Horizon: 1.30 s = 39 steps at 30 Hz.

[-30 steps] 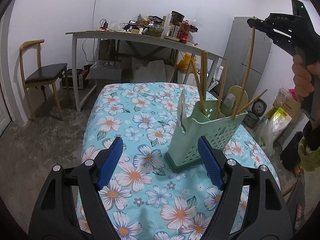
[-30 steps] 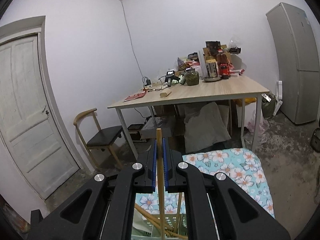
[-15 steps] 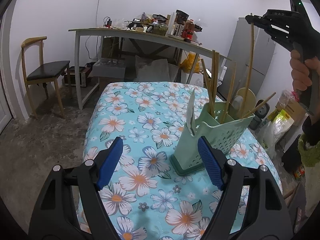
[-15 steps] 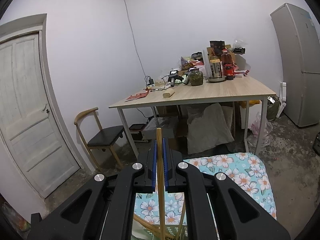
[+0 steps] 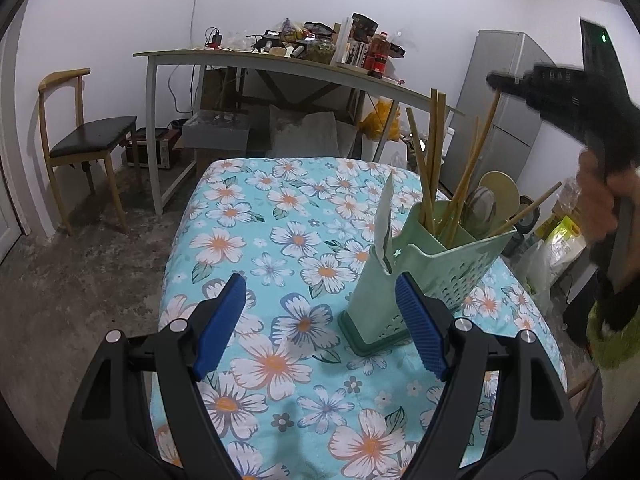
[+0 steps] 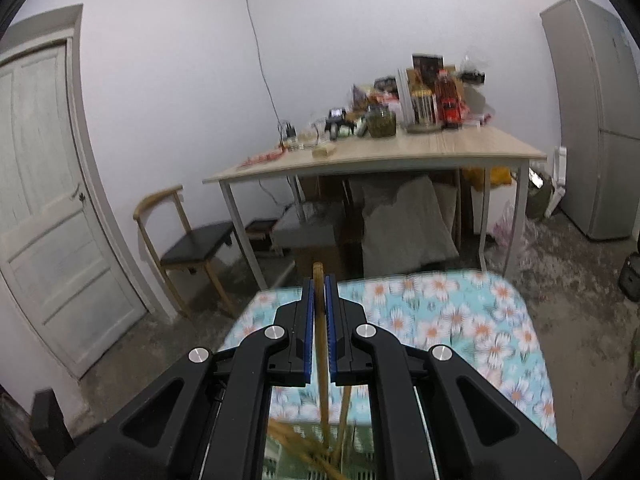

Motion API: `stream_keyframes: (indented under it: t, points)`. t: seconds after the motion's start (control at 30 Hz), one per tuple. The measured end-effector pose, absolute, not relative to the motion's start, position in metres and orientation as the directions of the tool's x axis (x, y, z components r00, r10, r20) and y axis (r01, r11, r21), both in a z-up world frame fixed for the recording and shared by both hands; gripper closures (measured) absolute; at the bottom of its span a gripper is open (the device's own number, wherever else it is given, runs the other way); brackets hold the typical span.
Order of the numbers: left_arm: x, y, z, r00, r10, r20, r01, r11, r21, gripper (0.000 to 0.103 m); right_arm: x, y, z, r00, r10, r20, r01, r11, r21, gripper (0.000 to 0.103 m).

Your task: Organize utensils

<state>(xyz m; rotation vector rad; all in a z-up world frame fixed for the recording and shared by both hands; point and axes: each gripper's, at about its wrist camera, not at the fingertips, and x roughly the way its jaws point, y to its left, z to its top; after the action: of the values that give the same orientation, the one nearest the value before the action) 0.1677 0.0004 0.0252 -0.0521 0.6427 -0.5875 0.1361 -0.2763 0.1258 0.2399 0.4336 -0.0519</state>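
Note:
A green perforated utensil holder [image 5: 436, 264] stands on the floral tablecloth [image 5: 280, 240]. It holds several wooden chopsticks [image 5: 432, 152], spoons [image 5: 498, 196] and a knife [image 5: 386, 216]. My left gripper [image 5: 320, 320] is open and empty, low over the cloth just left of the holder. My right gripper [image 6: 319, 312] is shut on a wooden chopstick [image 6: 320, 344] whose lower end reaches down into the holder [image 6: 320, 456]. In the left wrist view the right gripper [image 5: 496, 80] is above the holder, gripping the top of that chopstick [image 5: 480, 152].
A cluttered wooden desk [image 6: 400, 152] stands beyond the table, with a chair [image 5: 80, 140] to its left and boxes and bags beneath. A grey fridge [image 6: 592, 112] stands at the right, a white door [image 6: 44, 208] at the left. Bags lie on the floor [image 5: 560, 240] right of the table.
My right gripper has come down with the chopstick, pushing it deeper into the holder. The left gripper has stayed open and shifted slightly.

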Motion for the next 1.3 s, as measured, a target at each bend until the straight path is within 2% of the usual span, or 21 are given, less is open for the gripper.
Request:
stream_keyframes:
  t: [0.1,0.13,0.17,0.23,0.3,0.37,0.53,0.8,0.9,1.1,1.3]
  points:
    - [0.167,-0.002,0.025,0.641,-0.532,-0.554,0.501,0.836,-0.223,0.030,0.133,-0.272,0.108,0.880,0.024,-0.475,0.085,0.974,0.208,0.095]
    - [0.166,-0.003,0.025,0.639,-0.533,-0.555,0.502,0.835,-0.223,0.030,0.130,-0.268,0.103,0.866,0.024,-0.499,0.083,0.978,0.191,0.088]
    - [0.165,-0.004,0.025,0.637,-0.532,-0.557,0.504,0.835,-0.222,0.030,0.127,-0.268,0.102,0.860,0.017,-0.509,0.090,0.979,0.185,0.075]
    - [0.162,-0.007,0.026,0.635,-0.533,-0.559,0.507,0.834,-0.218,0.030,0.115,-0.273,0.102,0.865,0.018,-0.501,0.098,0.974,0.205,0.063]
    - [0.157,-0.010,0.029,0.633,-0.536,-0.559,0.516,0.830,-0.212,0.028,0.102,-0.279,0.104,0.874,0.022,-0.485,0.106,0.966,0.235,0.061]
    - [0.152,-0.014,0.032,0.631,-0.540,-0.556,0.524,0.826,-0.207,0.026,0.084,-0.288,0.106,0.884,0.030,-0.467,0.116,0.953,0.281,0.055]
    - [0.136,-0.024,0.039,0.619,-0.551,-0.559,0.543,0.815,-0.201,0.018,0.047,-0.302,0.093,0.883,0.044,-0.467,0.140,0.926,0.351,0.048]
    - [0.111,-0.042,0.045,0.616,-0.515,-0.597,0.524,0.833,-0.177,0.011,-0.001,-0.289,0.043,0.809,-0.028,-0.587,0.236,0.930,0.281,0.027]
    - [0.101,-0.045,0.044,0.645,-0.466,-0.605,0.471,0.866,-0.164,0.008,-0.016,-0.277,0.023,0.762,-0.078,-0.643,0.266,0.943,0.201,0.023]
    - [0.084,-0.044,0.041,0.688,-0.398,-0.607,0.388,0.909,-0.155,0.008,-0.039,-0.266,0.002,0.730,-0.109,-0.674,0.273,0.951,0.143,0.014]
    - [0.069,-0.045,0.049,0.794,-0.202,-0.573,0.228,0.973,-0.026,0.008,-0.060,-0.256,-0.006,0.732,-0.149,-0.664,0.285,0.953,0.100,0.010]
